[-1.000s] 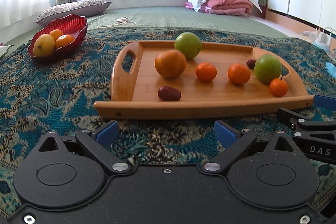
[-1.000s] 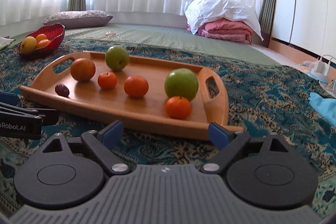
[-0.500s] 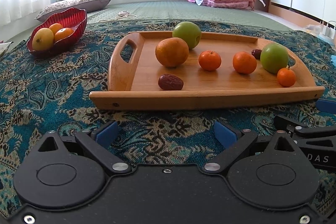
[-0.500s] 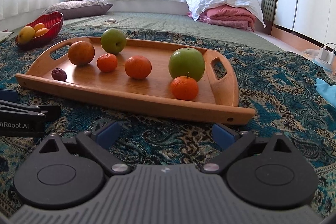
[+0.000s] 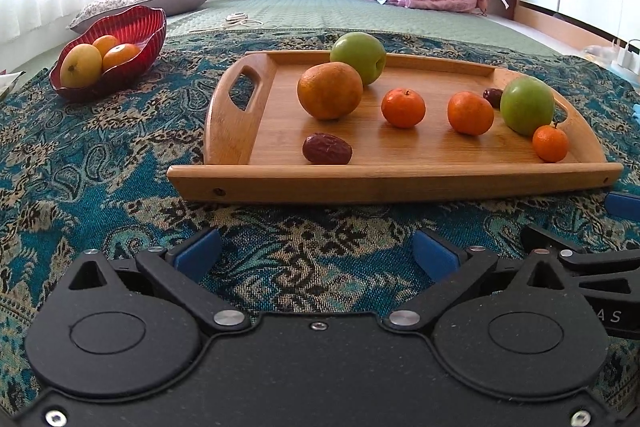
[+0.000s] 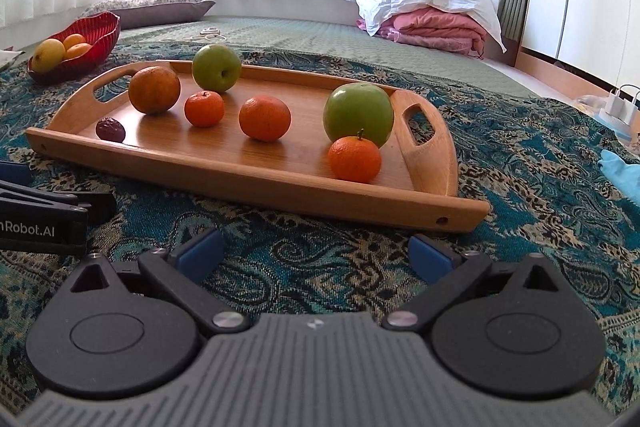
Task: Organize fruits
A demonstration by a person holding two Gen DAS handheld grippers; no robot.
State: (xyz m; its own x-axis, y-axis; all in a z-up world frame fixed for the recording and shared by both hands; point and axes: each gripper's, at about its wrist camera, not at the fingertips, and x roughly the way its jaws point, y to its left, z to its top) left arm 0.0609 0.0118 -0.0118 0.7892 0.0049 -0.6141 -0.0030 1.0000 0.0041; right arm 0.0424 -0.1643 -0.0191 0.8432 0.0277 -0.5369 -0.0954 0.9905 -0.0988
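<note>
Your left gripper has its jaws spread wide, holding nothing, with only the patterned cloth between its blue pads. Your right gripper is just as wide apart and empty, low over the same cloth. Both sit just short of the near edge of the wooden tray, touching none of the fruit. On the tray you have a large orange, two green apples, three small tangerines and a dark date near the front left; a second date peeks out behind the right apple. The red bowl lies well apart to the left, holding a yellow fruit and two orange ones.
</note>
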